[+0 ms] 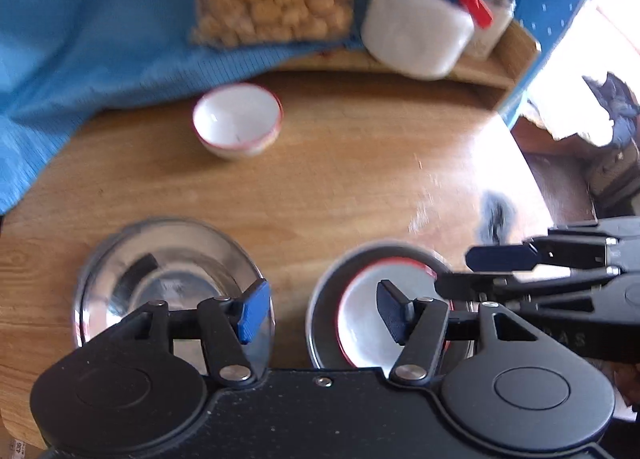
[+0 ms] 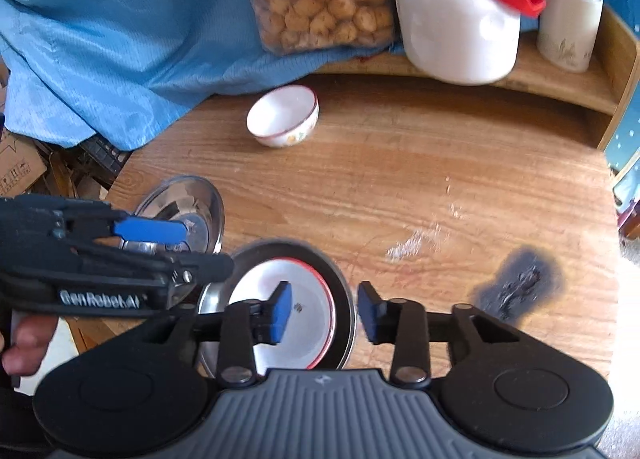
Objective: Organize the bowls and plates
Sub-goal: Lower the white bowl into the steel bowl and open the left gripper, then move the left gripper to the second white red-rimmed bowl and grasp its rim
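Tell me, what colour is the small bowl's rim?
Red, on the small white bowl; clearest in the right wrist view.

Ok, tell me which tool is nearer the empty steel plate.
Left. The left tool hangs partly over the empty steel plate, one pad above its rim. The right tool is over the neighbouring steel plate holding the white dish.

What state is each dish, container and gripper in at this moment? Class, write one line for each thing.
White plate: nested inside a steel plate.
Empty steel plate: flat on the table, nothing on it.
White bowl: upright, empty, standing alone.
White jar: upright, blue lid on.
Left gripper: open, holding nothing.
Right gripper: open, holding nothing.
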The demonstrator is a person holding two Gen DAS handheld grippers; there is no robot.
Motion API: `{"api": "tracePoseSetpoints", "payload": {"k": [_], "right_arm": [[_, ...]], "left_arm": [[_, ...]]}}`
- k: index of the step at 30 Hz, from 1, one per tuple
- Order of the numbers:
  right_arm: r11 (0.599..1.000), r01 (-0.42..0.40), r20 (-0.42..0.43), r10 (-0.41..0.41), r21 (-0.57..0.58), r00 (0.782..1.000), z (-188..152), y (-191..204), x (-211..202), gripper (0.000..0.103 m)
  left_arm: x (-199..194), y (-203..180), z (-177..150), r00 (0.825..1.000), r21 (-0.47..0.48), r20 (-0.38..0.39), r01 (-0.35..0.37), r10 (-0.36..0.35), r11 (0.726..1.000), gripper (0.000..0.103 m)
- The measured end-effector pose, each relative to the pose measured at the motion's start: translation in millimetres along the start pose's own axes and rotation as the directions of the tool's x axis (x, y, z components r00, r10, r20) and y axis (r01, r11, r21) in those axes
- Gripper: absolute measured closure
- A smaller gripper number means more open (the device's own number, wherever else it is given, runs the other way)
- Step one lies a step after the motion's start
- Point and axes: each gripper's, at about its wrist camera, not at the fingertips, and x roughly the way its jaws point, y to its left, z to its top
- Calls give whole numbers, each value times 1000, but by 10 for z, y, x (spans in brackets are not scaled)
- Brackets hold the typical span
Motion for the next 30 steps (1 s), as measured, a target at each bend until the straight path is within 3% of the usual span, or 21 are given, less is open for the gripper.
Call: {"api": "tracePoseSetpoints", "payload": {"k": [2,7,9,14,26,30], "right_arm": [[1000,5,9,-5,0,1000,54,8,-20,48],[1000,17,27,-17,-9,999,199,51,2,25],[1000,27,36,-27,-11,999,259,69,27,15],[998,57,53,-56,-16,997,394,106,116,3],[996,88,79,-88,11,993,799,93,475,1],[994,106,88,-109,38,990,947,48,654,1]], "left_arm": [[-40,47,63,1000,-27,22,-20,20,999,23],[-75,180,195,985,-59,86,-143,147,988,1],[-40,263,252,977,-76,86,-187,193,979,1],[47,446,388,955,-98,64,-282,289,954,1],[347,952,638,949,-177,-17,-313,315,933,1],[443,1048,813,952,-168,-1,-302,306,938,1]]}}
